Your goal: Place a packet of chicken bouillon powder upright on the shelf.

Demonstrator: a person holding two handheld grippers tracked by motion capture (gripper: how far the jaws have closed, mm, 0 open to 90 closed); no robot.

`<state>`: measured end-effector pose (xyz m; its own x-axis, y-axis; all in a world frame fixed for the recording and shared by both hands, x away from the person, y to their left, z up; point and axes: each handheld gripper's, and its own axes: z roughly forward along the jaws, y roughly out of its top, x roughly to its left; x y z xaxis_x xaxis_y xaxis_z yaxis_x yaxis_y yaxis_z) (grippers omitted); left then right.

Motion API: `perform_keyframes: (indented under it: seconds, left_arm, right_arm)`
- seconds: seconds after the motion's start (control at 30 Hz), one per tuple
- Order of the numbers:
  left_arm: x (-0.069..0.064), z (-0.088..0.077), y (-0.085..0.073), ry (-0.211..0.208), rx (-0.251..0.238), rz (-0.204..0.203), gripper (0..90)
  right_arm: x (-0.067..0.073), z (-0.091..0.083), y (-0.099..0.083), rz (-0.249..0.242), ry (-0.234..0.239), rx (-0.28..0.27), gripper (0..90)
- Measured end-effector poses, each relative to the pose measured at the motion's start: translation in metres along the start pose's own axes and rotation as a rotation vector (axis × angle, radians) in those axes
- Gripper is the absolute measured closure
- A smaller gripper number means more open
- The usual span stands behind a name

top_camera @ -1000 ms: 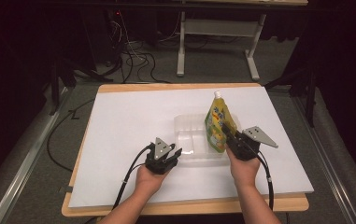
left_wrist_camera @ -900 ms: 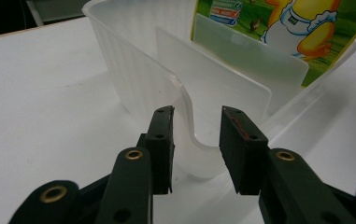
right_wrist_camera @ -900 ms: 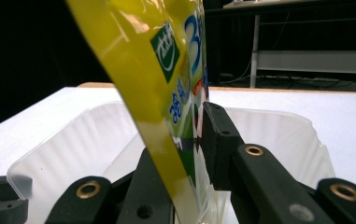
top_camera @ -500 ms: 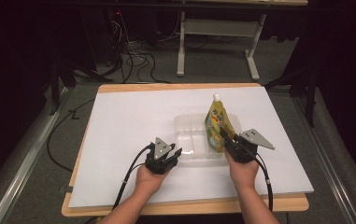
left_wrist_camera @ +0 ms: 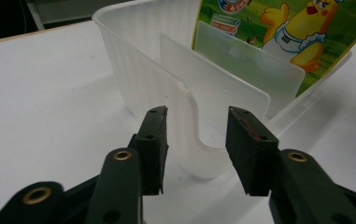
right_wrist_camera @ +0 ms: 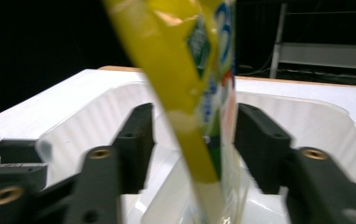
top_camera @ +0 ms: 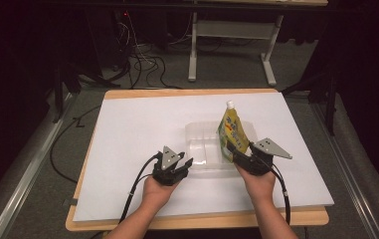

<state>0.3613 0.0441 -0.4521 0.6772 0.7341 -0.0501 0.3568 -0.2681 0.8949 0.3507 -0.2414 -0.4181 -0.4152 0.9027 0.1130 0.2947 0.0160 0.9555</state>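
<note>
A yellow pouch [top_camera: 234,132] with a white cap stands upright in the right end of a clear plastic tray [top_camera: 199,137]. My right gripper [top_camera: 233,149] is at the pouch's base. In the right gripper view the pouch [right_wrist_camera: 199,70] rises between the spread jaws of the right gripper [right_wrist_camera: 194,121], with a gap at the left jaw, above the tray [right_wrist_camera: 96,116]. My left gripper [top_camera: 187,164] is open at the tray's near left corner. In the left gripper view the curved tray wall [left_wrist_camera: 133,60] runs between the open jaws of the left gripper [left_wrist_camera: 196,126], and the pouch [left_wrist_camera: 297,37] shows behind.
The tray rests on a white board [top_camera: 137,124] laid over a wooden tabletop [top_camera: 197,221]. Behind the table are a metal desk frame [top_camera: 232,30] and a tangle of cables [top_camera: 137,55] on the grey floor. Cables trail from both grippers toward the near edge.
The right gripper has shifted slightly left and toward the person, and the pouch now stands more upright in the tray. The left gripper has stayed at the tray's corner.
</note>
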Motion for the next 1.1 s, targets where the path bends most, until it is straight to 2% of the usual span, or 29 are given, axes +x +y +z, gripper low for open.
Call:
perform_keyframes:
  seconds: [0.03,0.07,0.1,0.13,0.17,0.2,0.23,0.27,0.3,0.33,0.37,0.4,0.47,0.5,0.53,0.57,0.6,0.63,0.7,0.77,0.8,0.83,0.87,0.93,1.0,1.1]
  left_arm:
    - [0.001,-0.001,0.0,0.001,-0.001,0.004,56.6]
    - [0.003,-0.003,0.001,-0.001,-0.001,0.006,56.6]
    - [0.008,-0.01,0.001,-0.015,-0.001,0.005,53.2]
    - [0.01,-0.014,0.001,-0.025,-0.004,0.006,52.2]
    - [0.01,-0.014,0.001,-0.025,-0.004,0.006,50.9]
    - [0.014,-0.02,0.001,-0.031,-0.001,0.016,49.6]
    - [0.017,-0.023,0.002,-0.031,-0.002,0.022,49.6]
    - [0.02,-0.028,0.002,-0.03,0.002,0.033,47.2]
    - [0.024,-0.033,0.002,-0.024,0.004,0.042,47.2]
    - [0.032,-0.043,0.002,-0.009,-0.01,0.031,46.5]
    - [0.032,-0.043,0.002,-0.009,-0.01,0.031,46.4]
    - [0.039,-0.05,0.002,-0.001,-0.021,0.012,46.1]
    - [0.049,-0.058,0.001,0.019,-0.037,-0.009,45.8]
    - [0.061,-0.068,-0.004,0.049,-0.032,-0.017,44.6]
    - [0.061,-0.068,-0.004,0.049,-0.032,-0.017,44.6]
    - [0.074,-0.079,-0.013,0.075,-0.02,-0.034,44.4]
    - [0.074,-0.079,-0.013,0.075,-0.02,-0.034,44.2]
    - [0.081,-0.085,-0.019,0.089,-0.006,-0.046,44.0]
    - [0.091,-0.093,-0.028,0.126,0.007,-0.062,43.8]
    - [0.102,-0.099,-0.035,0.167,0.011,-0.11,43.7]
    - [0.107,-0.101,-0.036,0.183,0.004,-0.148,43.1]
    - [0.109,-0.101,-0.036,0.188,-0.007,-0.166,42.1]
    - [0.11,-0.102,-0.035,0.188,-0.012,-0.175,42.1]
    - [0.11,-0.101,-0.034,0.195,-0.019,-0.161,41.6]
    - [0.107,-0.1,-0.033,0.199,-0.013,-0.128,41.3]
    - [0.106,-0.099,-0.032,0.194,-0.012,-0.12,41.4]
  right_arm:
    - [0.0,-0.001,0.0,0.0,0.013,0.0,38.2]
    - [0.0,-0.001,0.0,0.0,0.013,0.0,38.2]
    - [-0.002,-0.006,0.001,0.015,0.062,0.01,32.5]
    - [-0.003,-0.009,0.001,0.01,0.071,0.012,31.5]
    - [-0.003,-0.009,0.001,0.01,0.071,0.012,31.5]
    - [-0.009,-0.021,-0.001,-0.004,0.076,0.004,29.4]
    - [-0.009,-0.021,-0.001,-0.004,0.076,0.004,29.4]
    - [-0.015,-0.031,-0.002,-0.009,0.07,-0.009,29.0]
    - [-0.015,-0.031,-0.002,-0.009,0.07,-0.009,29.0]
    - [-0.024,-0.045,-0.002,-0.012,0.054,-0.025,29.0]
    - [-0.024,-0.045,-0.002,-0.012,0.054,-0.025,29.0]
    - [-0.035,-0.055,-0.004,-0.017,0.032,-0.032,28.3]
    - [-0.04,-0.059,-0.005,-0.02,0.025,-0.03,29.8]
    - [-0.055,-0.07,-0.009,-0.023,-0.027,-0.026,29.9]
    - [-0.055,-0.07,-0.009,-0.023,-0.027,-0.026,29.9]
    - [-0.069,-0.08,-0.012,-0.014,-0.053,-0.034,30.3]
    - [-0.069,-0.08,-0.012,-0.014,-0.053,-0.034,30.3]
    - [-0.081,-0.089,-0.014,-0.008,-0.083,-0.034,30.9]
    - [-0.085,-0.091,-0.015,-0.009,-0.098,-0.035,31.7]
    - [-0.097,-0.096,-0.021,-0.001,-0.145,-0.024,33.2]
    - [-0.102,-0.096,-0.024,0.017,-0.154,-0.019,33.2]
    - [-0.109,-0.095,-0.028,0.061,-0.165,-0.008,33.1]
    - [-0.109,-0.095,-0.028,0.061,-0.165,-0.008,33.1]
    - [-0.11,-0.094,-0.029,0.069,-0.167,-0.011,33.3]
    - [-0.108,-0.093,-0.029,0.067,-0.166,-0.009,33.8]
    - [-0.106,-0.09,-0.031,0.059,-0.166,0.003,34.5]
